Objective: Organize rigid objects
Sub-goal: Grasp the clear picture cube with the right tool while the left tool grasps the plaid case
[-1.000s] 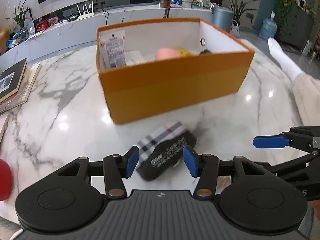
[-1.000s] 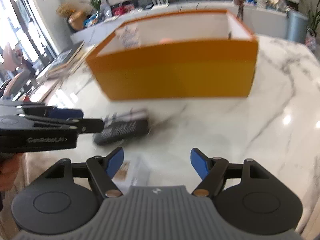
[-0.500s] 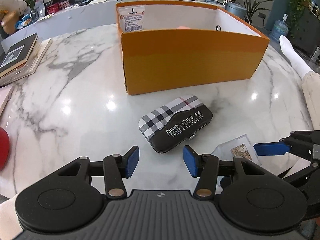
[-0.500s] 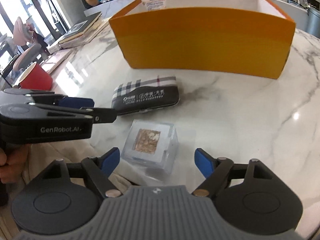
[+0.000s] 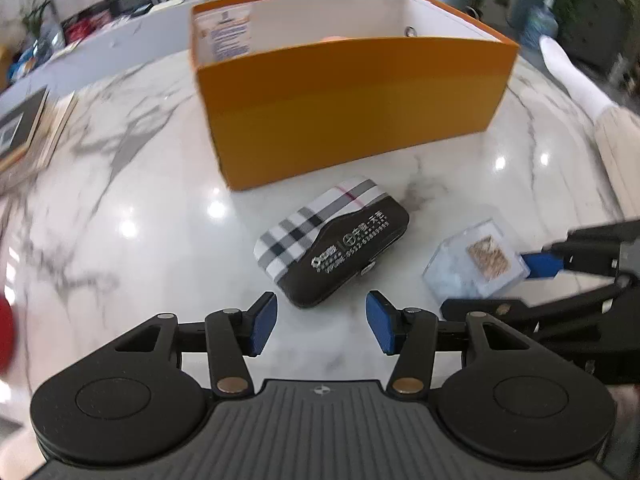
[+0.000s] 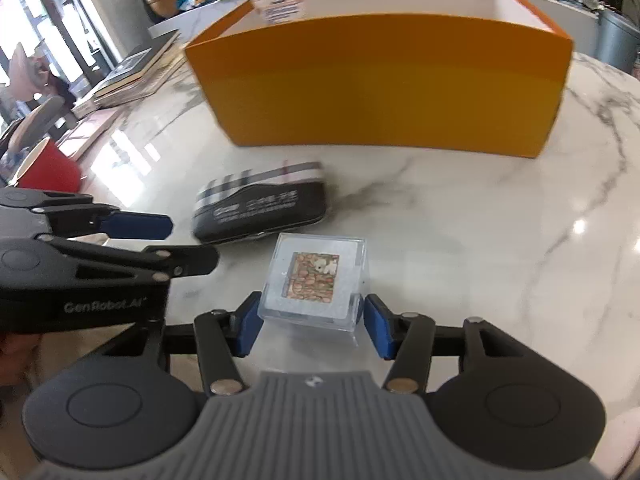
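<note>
Right tongs (image 6: 312,328): spread, pads flanking the clear cube (image 6: 316,280) near the tabletop's (image 6: 500,240) near edge; contact looks close but not certain.
Left tongs (image 5: 320,322): spread, empty, just short of the plaid case (image 5: 332,246), which lies askew between the cube and the orange box (image 5: 352,108).
Risk, cube: smooth clear walls, grip low on its near end; it may slip or tip when lifted.
Risk, case: angled to the pads; closing could pinch a corner and spin it on the glossy marble.
Risk, tongs: working side by side, they may bump each other.
</note>
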### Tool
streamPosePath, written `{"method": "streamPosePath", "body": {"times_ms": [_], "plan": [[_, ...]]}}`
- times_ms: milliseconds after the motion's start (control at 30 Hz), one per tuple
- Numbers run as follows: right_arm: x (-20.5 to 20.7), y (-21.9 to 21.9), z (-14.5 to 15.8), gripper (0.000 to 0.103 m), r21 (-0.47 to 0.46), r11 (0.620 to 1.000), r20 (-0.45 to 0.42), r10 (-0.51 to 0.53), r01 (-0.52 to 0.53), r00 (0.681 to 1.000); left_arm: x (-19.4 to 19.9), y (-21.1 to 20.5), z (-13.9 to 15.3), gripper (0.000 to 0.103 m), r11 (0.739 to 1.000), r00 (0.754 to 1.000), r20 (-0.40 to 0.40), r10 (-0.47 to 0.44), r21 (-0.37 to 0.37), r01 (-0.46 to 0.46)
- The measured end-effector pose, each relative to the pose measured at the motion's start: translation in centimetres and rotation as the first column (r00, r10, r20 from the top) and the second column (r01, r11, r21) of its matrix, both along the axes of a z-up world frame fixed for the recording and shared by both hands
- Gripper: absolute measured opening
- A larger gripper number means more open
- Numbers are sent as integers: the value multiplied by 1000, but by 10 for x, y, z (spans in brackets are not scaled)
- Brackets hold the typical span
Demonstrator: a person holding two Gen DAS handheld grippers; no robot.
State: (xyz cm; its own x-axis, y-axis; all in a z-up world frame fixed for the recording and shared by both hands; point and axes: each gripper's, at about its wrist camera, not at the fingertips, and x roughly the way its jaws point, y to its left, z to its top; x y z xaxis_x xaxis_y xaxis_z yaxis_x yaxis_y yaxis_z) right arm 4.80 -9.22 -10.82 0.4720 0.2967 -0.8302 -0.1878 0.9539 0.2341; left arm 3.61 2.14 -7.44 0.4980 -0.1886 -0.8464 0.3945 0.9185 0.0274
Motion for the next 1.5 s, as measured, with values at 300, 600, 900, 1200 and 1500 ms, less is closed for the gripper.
{"method": "streamPosePath", "body": {"times_ms": [300, 600, 900, 1200, 1500], "plan": [[10, -15, -1, 54, -1, 999, 2, -46, 46, 999, 21, -26, 0, 83, 947, 959, 18, -284, 161, 278], [12, -17, -1, 56, 16, 999, 6, -44, 44, 999, 45, -42, -17, 86, 905, 926, -29, -376, 201, 374], [13, -22, -1, 56, 38, 998, 10, -46, 45, 999, 54, -46, -23, 87, 912, 930, -57, -364, 181, 368], [14, -24, 0, 54, 22, 998, 11, -59, 59, 998, 49, -46, -21, 80, 948, 958, -98, -269, 149, 281], [14, -32, 0, 53, 8, 997, -2, -82, 82, 997, 40, -44, -19, 80, 995, 984, -181, 2, 100, 16]]}}
